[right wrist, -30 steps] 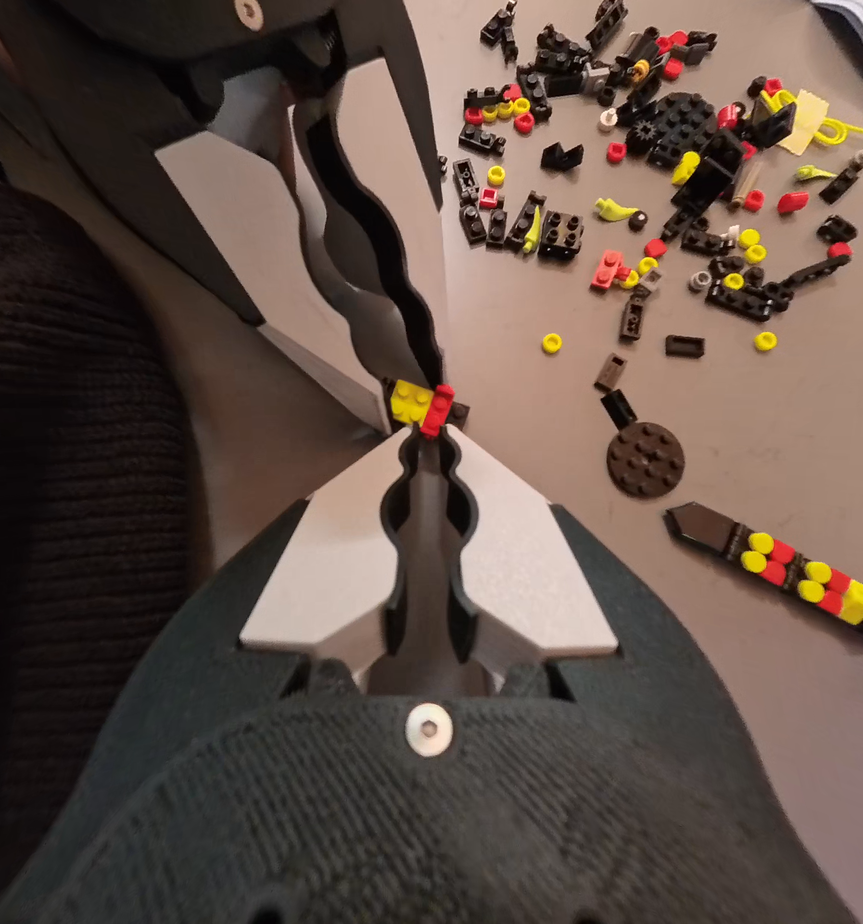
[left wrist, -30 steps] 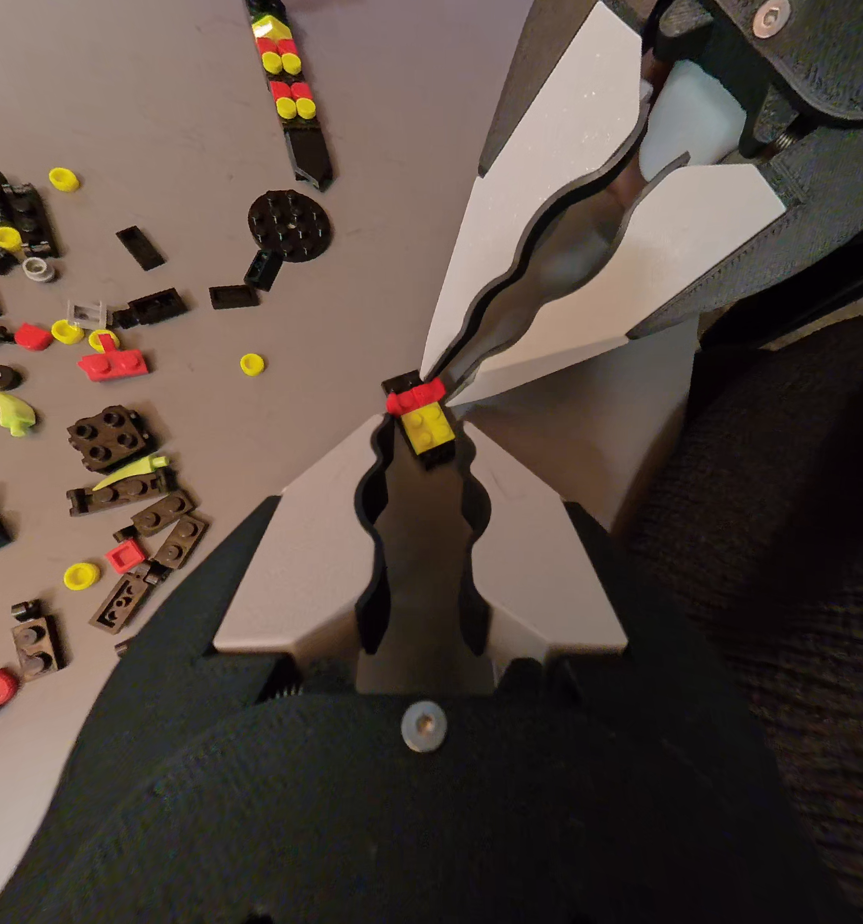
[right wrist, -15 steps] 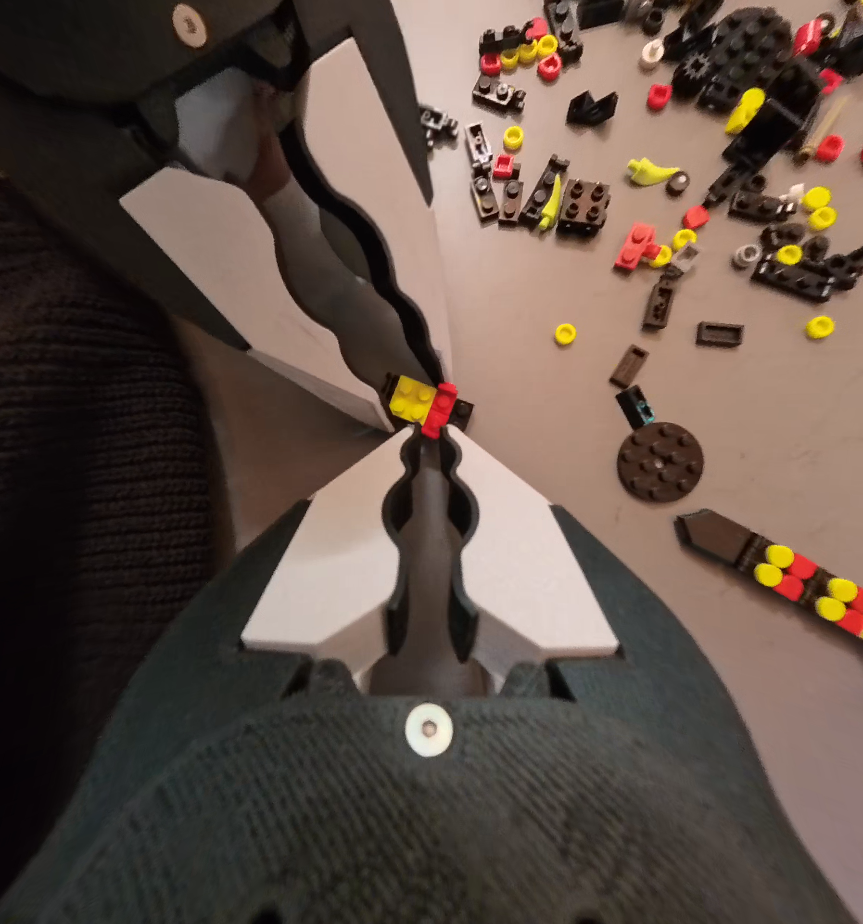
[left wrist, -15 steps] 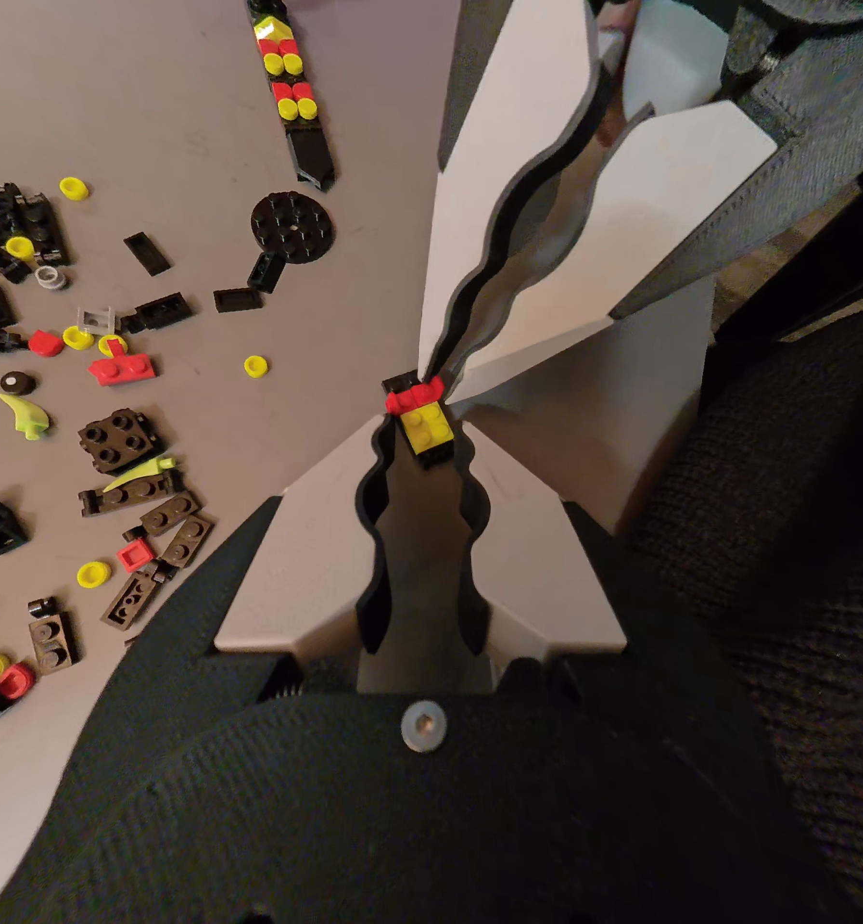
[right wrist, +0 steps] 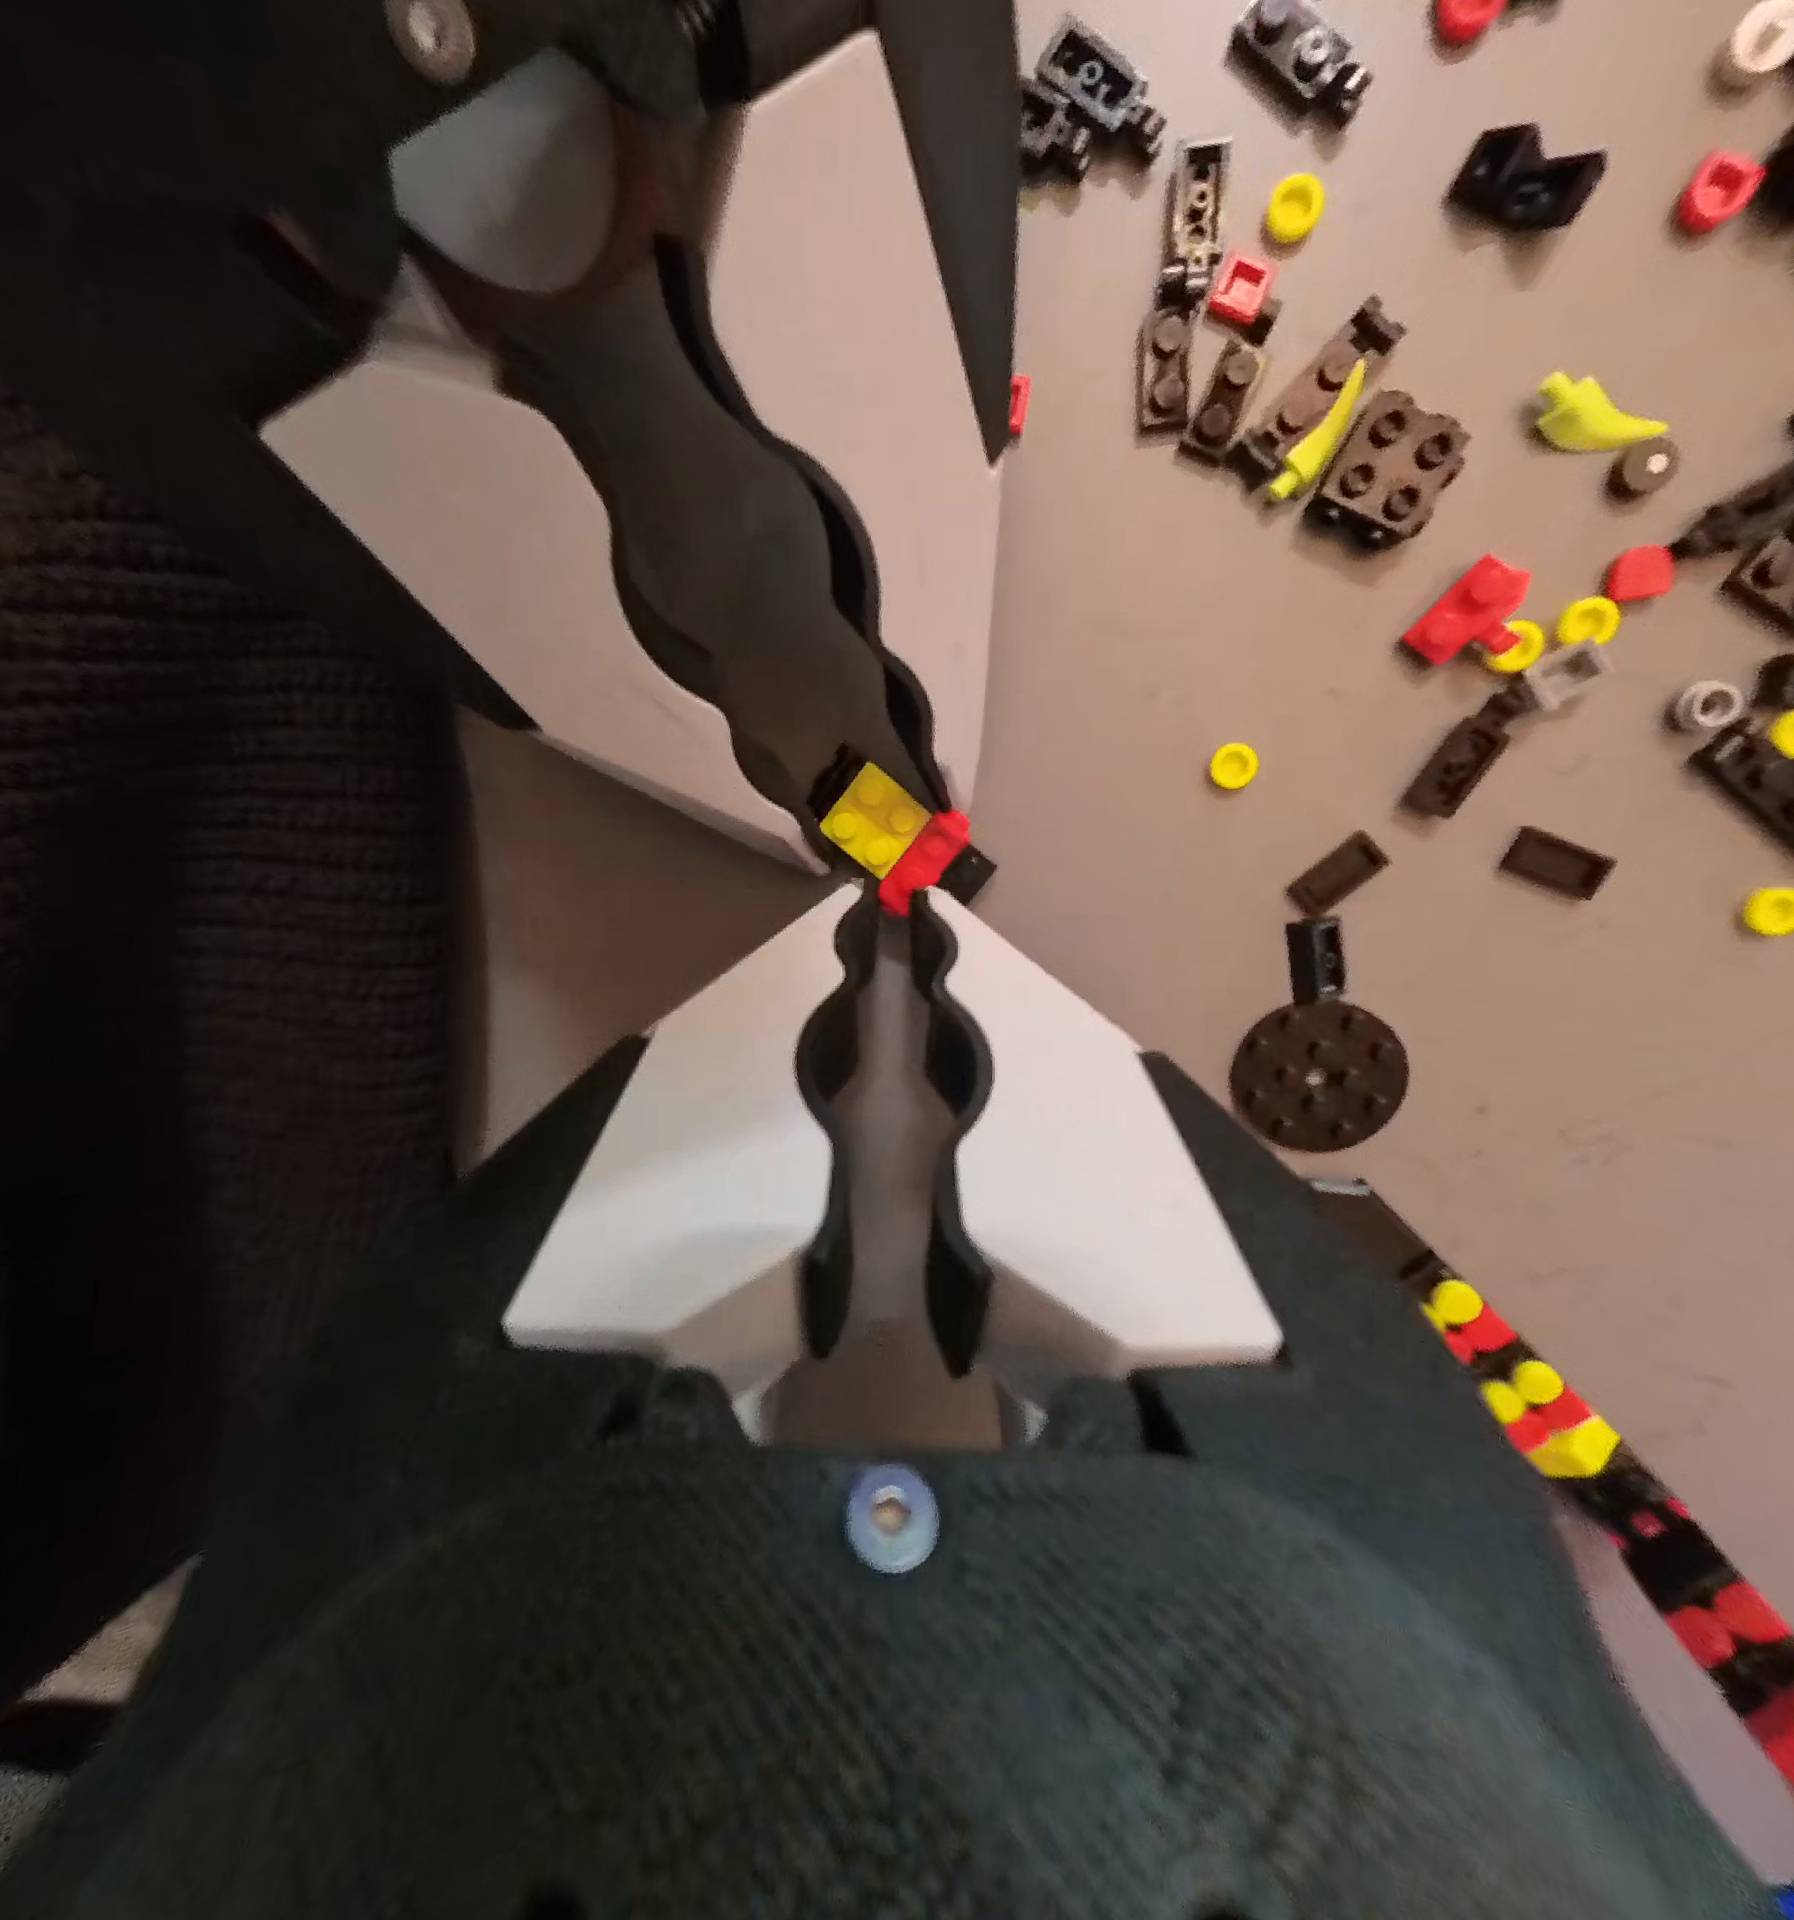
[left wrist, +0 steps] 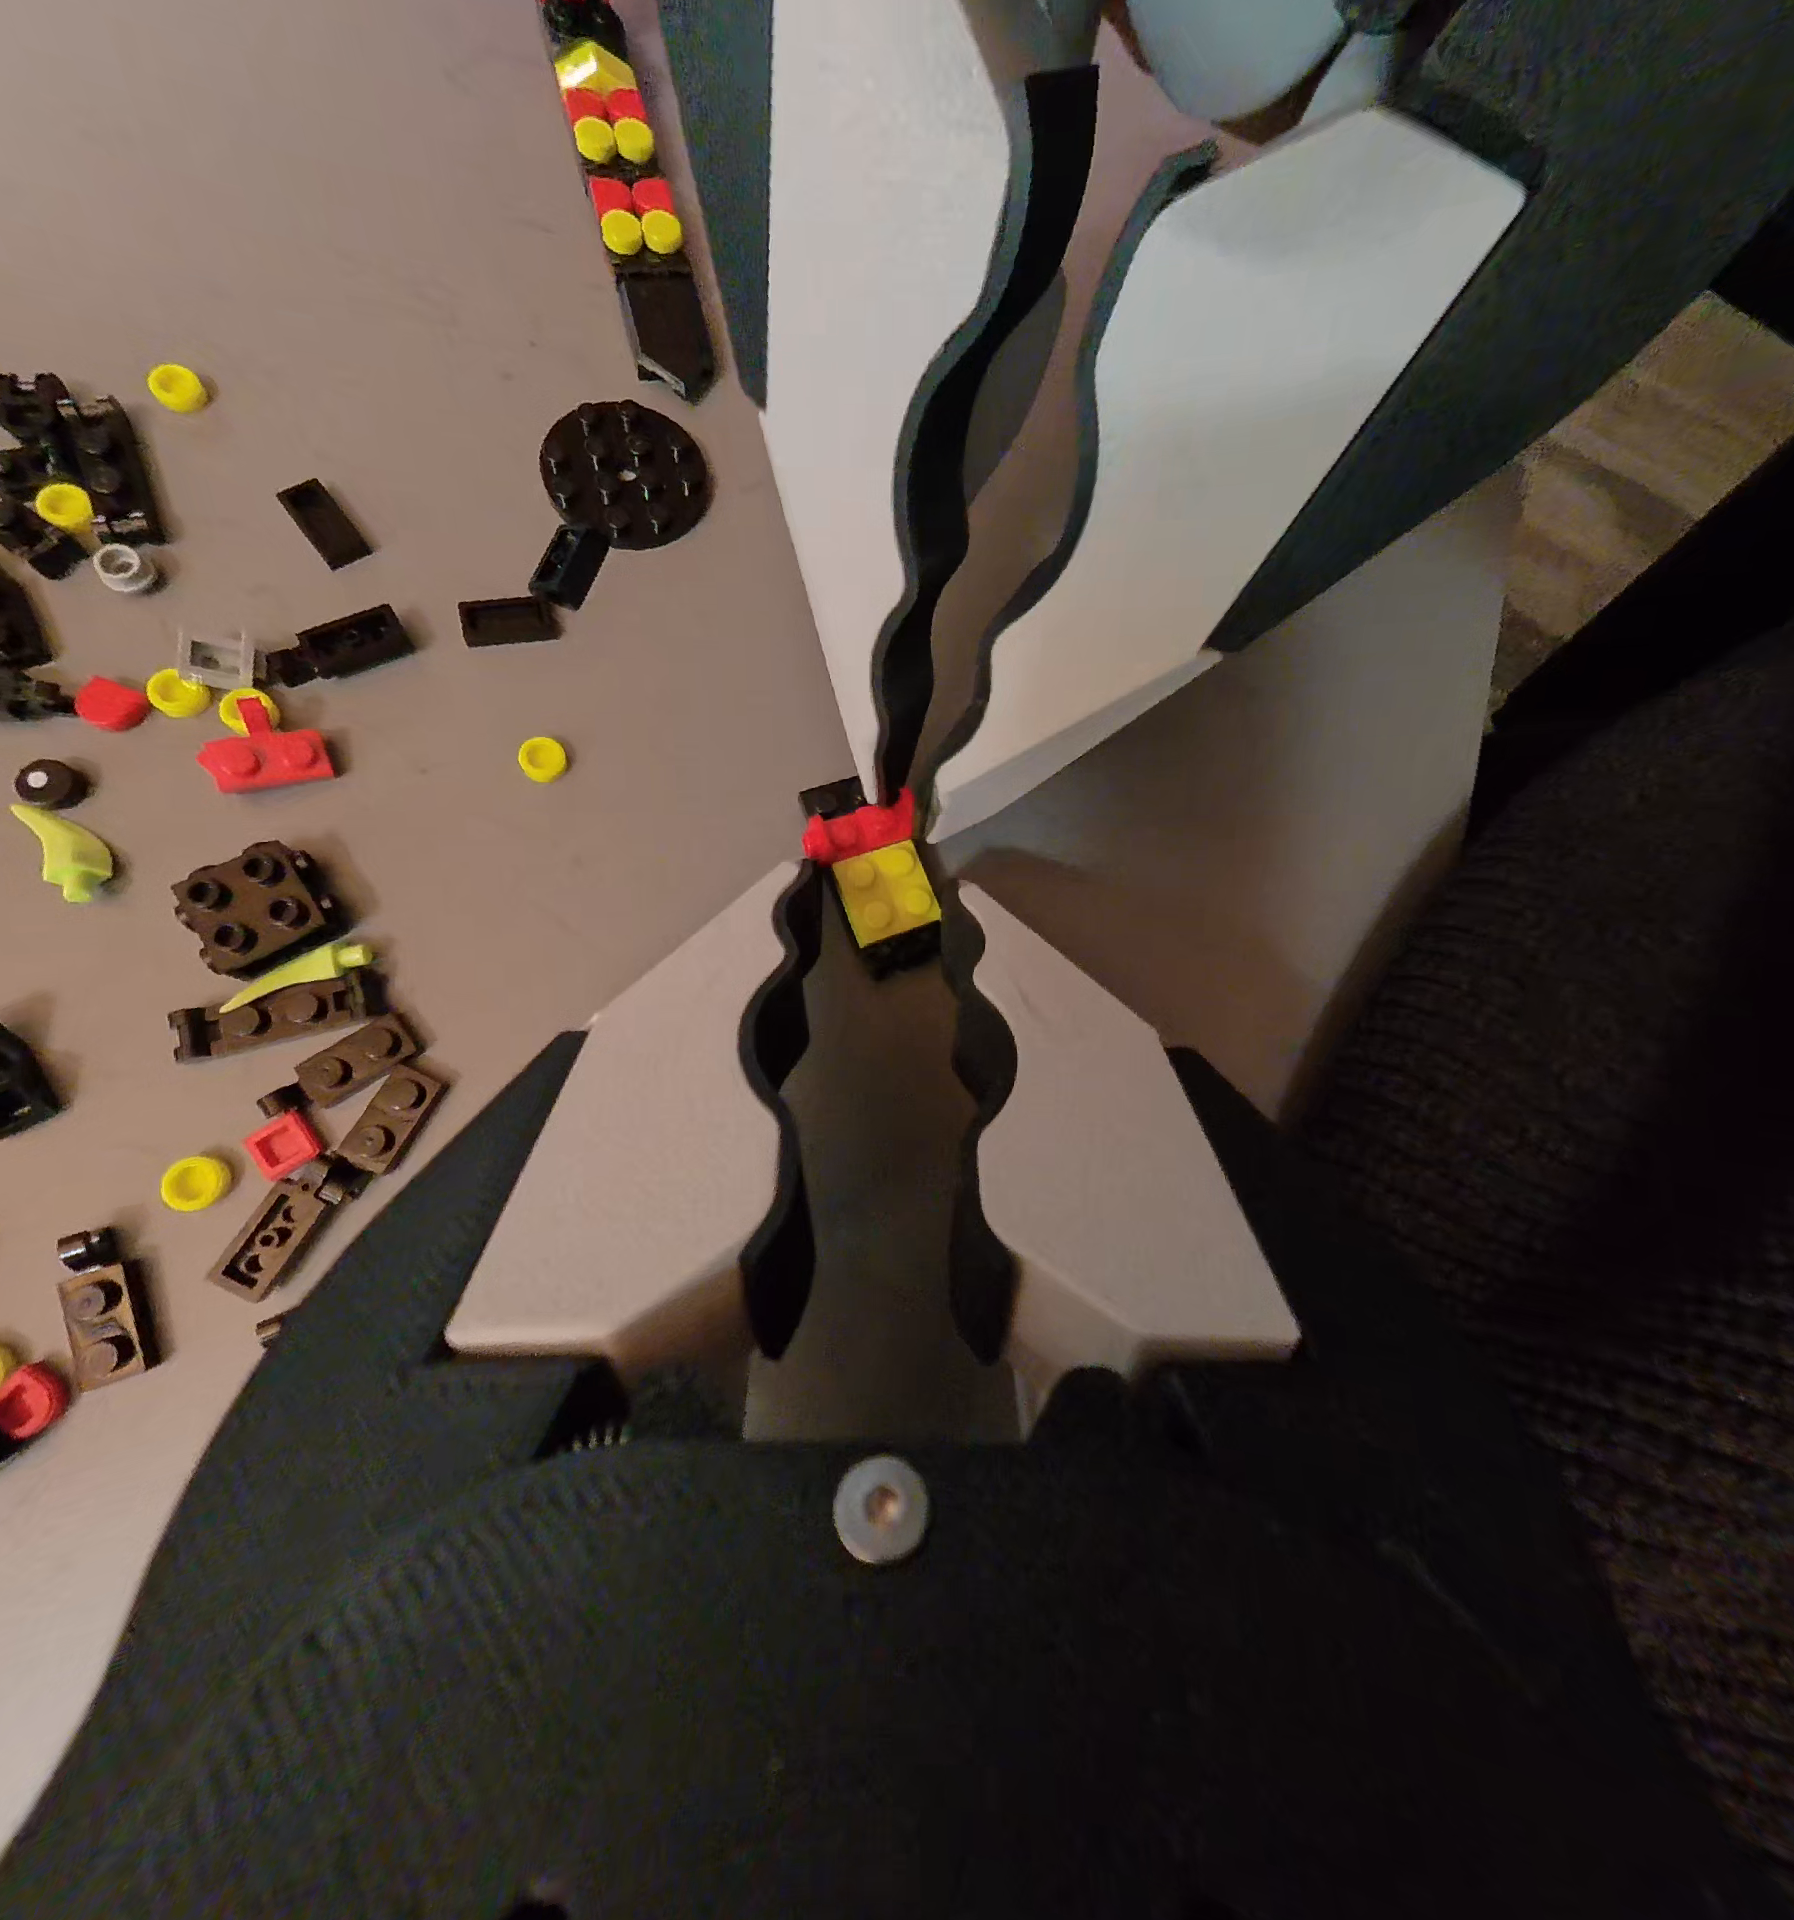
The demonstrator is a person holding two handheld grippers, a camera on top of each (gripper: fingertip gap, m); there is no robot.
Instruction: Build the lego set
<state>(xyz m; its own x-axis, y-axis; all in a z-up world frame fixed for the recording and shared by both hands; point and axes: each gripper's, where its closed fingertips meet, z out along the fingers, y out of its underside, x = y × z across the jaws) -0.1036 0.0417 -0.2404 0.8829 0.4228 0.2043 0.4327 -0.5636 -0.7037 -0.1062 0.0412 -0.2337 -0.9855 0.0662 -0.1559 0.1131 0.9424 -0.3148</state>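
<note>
the left gripper is clamping the small black-and-yellow brick stack over the near table edge while the right gripper is pinching the red plate, tilting steeper than a second ago, probably pressing it home, loose bricks lying well apart.
</note>
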